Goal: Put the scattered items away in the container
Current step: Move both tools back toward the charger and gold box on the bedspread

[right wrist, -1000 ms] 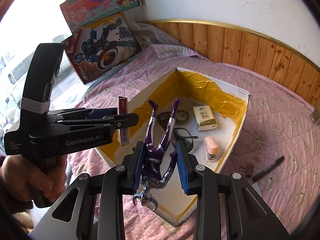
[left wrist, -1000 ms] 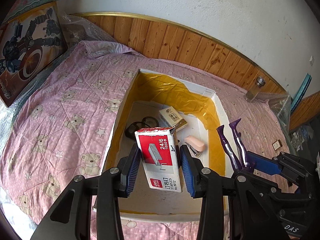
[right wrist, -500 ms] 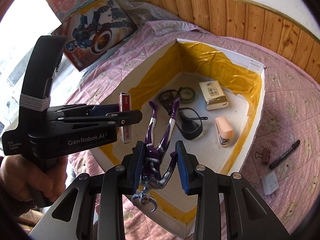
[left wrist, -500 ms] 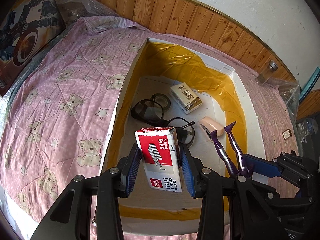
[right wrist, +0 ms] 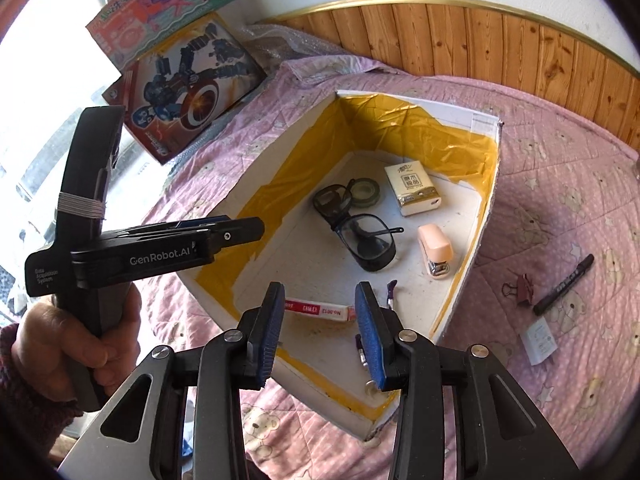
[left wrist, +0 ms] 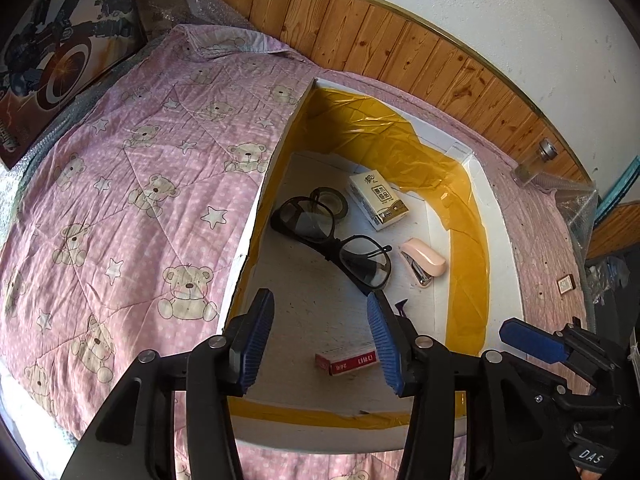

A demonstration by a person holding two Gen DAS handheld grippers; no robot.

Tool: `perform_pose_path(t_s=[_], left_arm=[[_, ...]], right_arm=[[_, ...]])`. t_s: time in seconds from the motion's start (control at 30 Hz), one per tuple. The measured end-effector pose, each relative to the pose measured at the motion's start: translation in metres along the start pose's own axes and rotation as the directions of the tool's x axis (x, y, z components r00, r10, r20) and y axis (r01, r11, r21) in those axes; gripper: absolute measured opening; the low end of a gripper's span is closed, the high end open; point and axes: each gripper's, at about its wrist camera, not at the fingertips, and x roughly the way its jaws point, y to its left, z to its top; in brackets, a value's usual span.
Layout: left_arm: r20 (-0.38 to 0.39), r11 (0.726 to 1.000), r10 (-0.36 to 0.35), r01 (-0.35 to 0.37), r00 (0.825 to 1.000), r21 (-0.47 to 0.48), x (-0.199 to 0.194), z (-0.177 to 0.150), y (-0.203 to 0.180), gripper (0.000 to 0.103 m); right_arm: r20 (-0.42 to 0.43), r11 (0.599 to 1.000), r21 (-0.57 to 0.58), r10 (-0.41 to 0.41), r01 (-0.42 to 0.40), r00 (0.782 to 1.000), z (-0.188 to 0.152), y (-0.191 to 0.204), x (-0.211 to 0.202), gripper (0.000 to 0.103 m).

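Both claws gaping, empty; black marker (right wrist: 565,285) lies diagonal on bed, rightward of right claw (right wrist: 320,332) (nearer than left claw (left wrist: 320,344)).

Your container (right wrist: 486,220) sits on the bed (right wrist: 560,208), and inside it the staple box (right wrist: 320,309) lies nearest you, with the glasses (right wrist: 360,236) behind it, and the tape roll (right wrist: 365,191) and tissue pack (right wrist: 412,188) at the far end. The stapler (right wrist: 435,250) lies in the container to the right of the glasses. On the bed to the container's right you have a binder clip (right wrist: 522,289), a marker (right wrist: 564,285) and a small card (right wrist: 540,340), while two boxes (right wrist: 184,92) lean behind the bed on the left.
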Motion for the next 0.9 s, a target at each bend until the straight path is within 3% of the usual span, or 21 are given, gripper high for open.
perform_pose_path(t_s=[0.6, 0.9], left_arm=[[0.039, 0.996, -0.081, 0.079, 0.996, 0.051, -0.050, -0.046, -0.053, 0.053], [0.051, 0.986, -0.133, 0.127, 0.990, 0.105, -0.073, -0.068, -0.097, 0.059]], right_arm=[[0.124, 0.996, 0.028, 0.084, -0.088, 0.989, -0.051, 0.007, -0.062, 0.039], [0.186, 0.986, 0.117, 0.093, -0.116, 0.978, -0.077, -0.028, -0.101, 0.039]])
